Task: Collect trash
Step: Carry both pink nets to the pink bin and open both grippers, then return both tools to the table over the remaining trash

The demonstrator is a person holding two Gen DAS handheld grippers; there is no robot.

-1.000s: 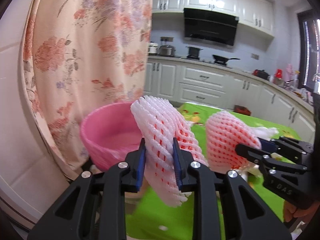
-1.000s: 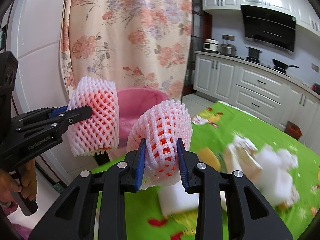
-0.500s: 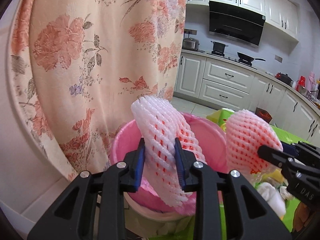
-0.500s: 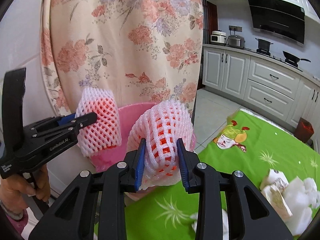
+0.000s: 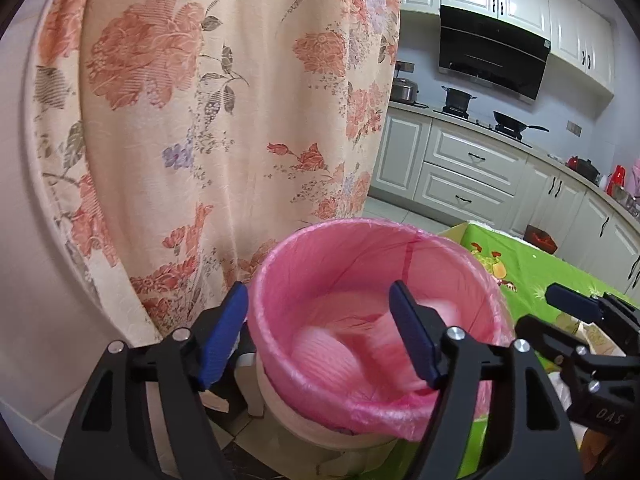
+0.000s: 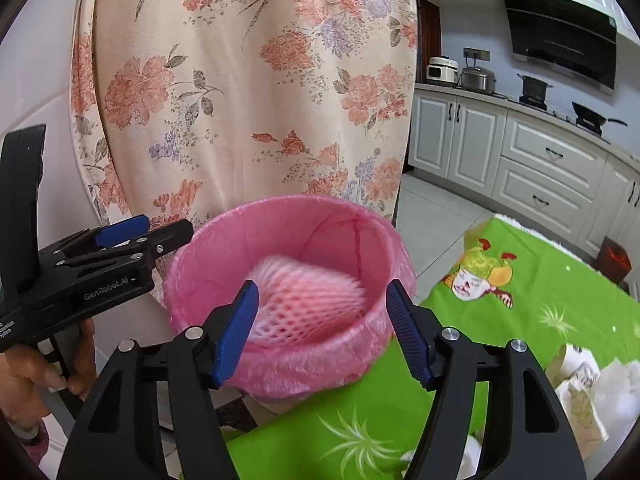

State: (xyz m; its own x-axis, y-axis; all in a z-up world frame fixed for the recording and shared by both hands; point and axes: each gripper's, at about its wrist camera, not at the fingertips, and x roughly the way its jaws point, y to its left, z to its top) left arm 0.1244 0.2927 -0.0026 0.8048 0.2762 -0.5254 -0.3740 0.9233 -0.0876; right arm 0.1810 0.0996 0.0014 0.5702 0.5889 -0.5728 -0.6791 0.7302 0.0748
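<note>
Kitchen cabinets and a flowered curtain (image 5: 208, 128) fill the background of the left wrist view, with the pink-lined bin (image 5: 280, 280) in the lower middle of the frame. The left gripper (image 5: 320, 332) has its jaws apart, having just been opening, and nothing sits between them now. A foam fruit net (image 5: 332, 356) lies blurred inside the bin, straight ahead of and below the gripper. The right gripper (image 5: 568, 304) enters at the lower right edge, beside the bin rim, over the green tabletop (image 5: 528, 264).

Curtain and cabinets again back the right wrist view, with the bin (image 6: 200, 256) at frame centre. The right gripper (image 6: 322, 320) is also spread, just opened, and empty; a foam net (image 6: 308, 300), motion-blurred, shows between the jaws but beyond them, inside the bin. The left gripper (image 6: 136, 232) reaches in from the left edge, held by a hand (image 6: 36, 372).

Remaining trash, crumpled paper (image 6: 580, 392), lies at the lower right on the tabletop (image 6: 540, 280), so the right gripper looks nearer to it, and the next reach would swing rightward, away from the bin.
</note>
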